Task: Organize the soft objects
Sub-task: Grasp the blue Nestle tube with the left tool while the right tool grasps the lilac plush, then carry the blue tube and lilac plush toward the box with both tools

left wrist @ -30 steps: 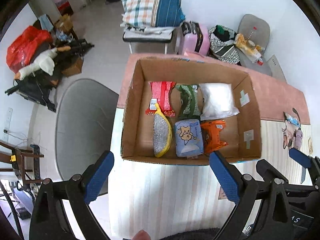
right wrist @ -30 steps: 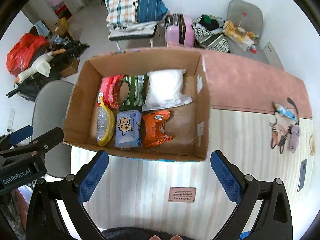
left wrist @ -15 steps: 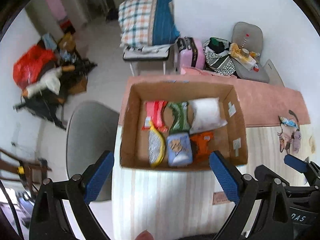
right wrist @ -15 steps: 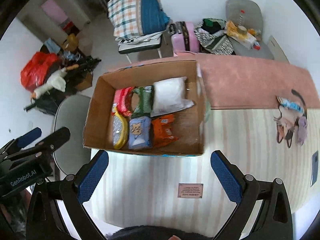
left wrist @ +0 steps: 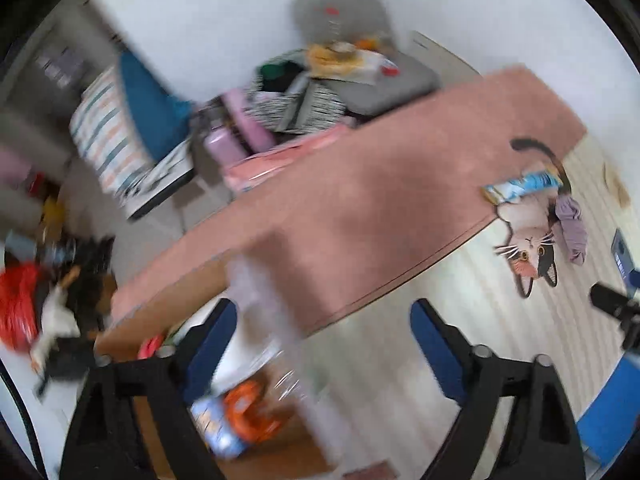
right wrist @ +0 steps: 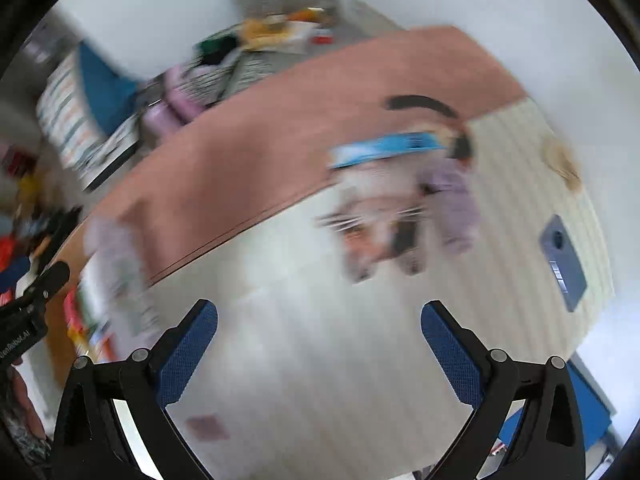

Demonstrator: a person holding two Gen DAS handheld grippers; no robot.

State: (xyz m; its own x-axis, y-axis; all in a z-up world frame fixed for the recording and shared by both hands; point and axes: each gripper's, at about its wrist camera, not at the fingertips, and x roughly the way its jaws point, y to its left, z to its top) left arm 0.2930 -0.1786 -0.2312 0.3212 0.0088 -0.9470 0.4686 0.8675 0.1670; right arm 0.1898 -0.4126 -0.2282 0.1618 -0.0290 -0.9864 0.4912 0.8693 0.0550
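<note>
Right gripper (right wrist: pixel 319 340) and left gripper (left wrist: pixel 322 340) both spread and empty: for the crumpled lilac cloth (right wrist: pixel 454 204) far right, beside the flat blue packet (right wrist: pixel 386 149), slow down, centre, then pinch.

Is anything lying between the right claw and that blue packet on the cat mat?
Nothing visible. The right claw is open and empty over bare striped mat; the blue packet lies beyond, beside a lilac cloth. The picture is blurred.
</note>
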